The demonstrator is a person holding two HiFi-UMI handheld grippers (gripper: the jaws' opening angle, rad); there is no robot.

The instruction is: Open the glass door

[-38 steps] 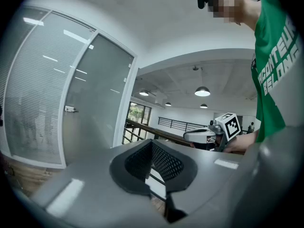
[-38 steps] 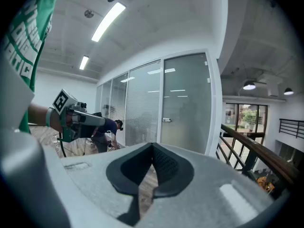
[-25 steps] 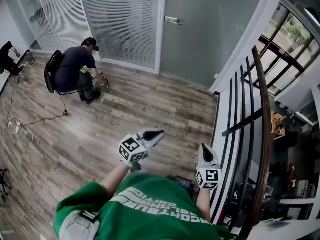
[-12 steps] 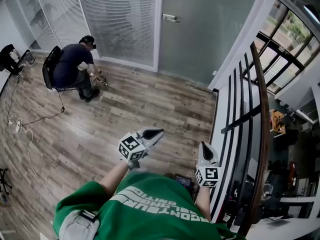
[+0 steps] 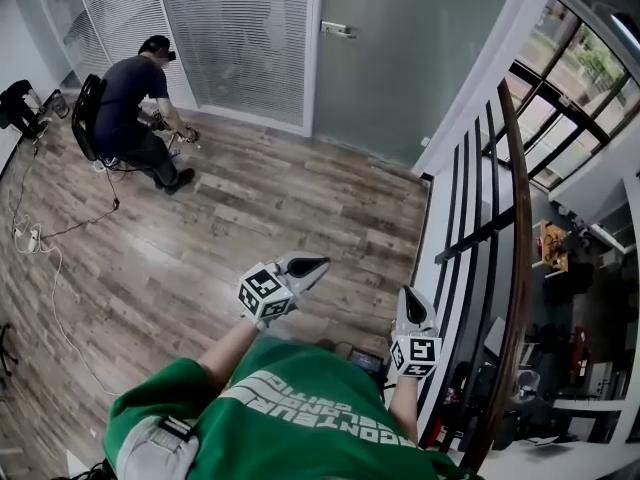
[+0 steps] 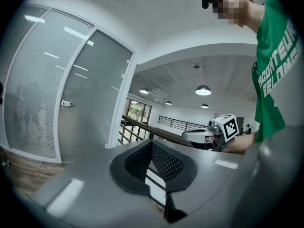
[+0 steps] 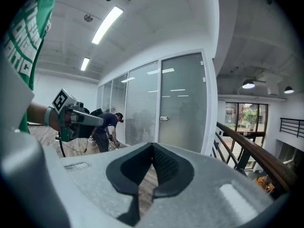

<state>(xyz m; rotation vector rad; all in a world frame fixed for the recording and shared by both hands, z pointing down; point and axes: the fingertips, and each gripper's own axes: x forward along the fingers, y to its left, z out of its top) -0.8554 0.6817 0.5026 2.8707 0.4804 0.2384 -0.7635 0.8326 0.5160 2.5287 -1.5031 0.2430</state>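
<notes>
**Glass Door Well Ahead, Both Tools Closed and Empty**

The glass door (image 5: 400,58) stood shut in its white frame at the far side of the room, with its small metal handle (image 5: 337,29) on the door's left edge. Both tools were well apart from it, held out level in front of a person in a green shirt (image 5: 290,418). The left tool (image 5: 303,266) had its jaws pressed together with nothing between them. The right tool (image 5: 412,306) was the same, tips meeting and carrying nothing. A stretch of wood floor (image 5: 260,218) lay between the tools and the door.

To the left of the door ran a glazed partition with blinds (image 5: 245,38). In front of it a seated person (image 5: 135,103) bent forward on a black chair (image 5: 84,118), well to the left of the line to the door. Cables (image 5: 40,233) trailed over the floor near the left wall. Along the right side, close beside the right tool, ran a railing (image 5: 518,238) with a dark wooden top rail and black bars, ending at the wall just right of the door.
</notes>
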